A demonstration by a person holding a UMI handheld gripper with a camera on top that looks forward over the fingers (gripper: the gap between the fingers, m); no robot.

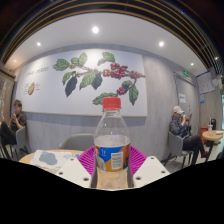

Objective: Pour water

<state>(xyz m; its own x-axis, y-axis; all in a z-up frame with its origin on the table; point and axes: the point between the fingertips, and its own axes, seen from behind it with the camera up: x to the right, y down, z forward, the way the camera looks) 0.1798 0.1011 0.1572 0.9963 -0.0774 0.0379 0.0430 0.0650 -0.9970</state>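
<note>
We hold the bottle [112, 135] upright, our fingers [88, 160] pinching it at the label, the bench [45, 156] beside it

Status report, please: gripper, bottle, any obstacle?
Hand-held gripper shut on clear plastic water bottle with red cap and blue label. Bottle upright, cap on. No receiving cup in view. Nothing blocking ahead.
</note>
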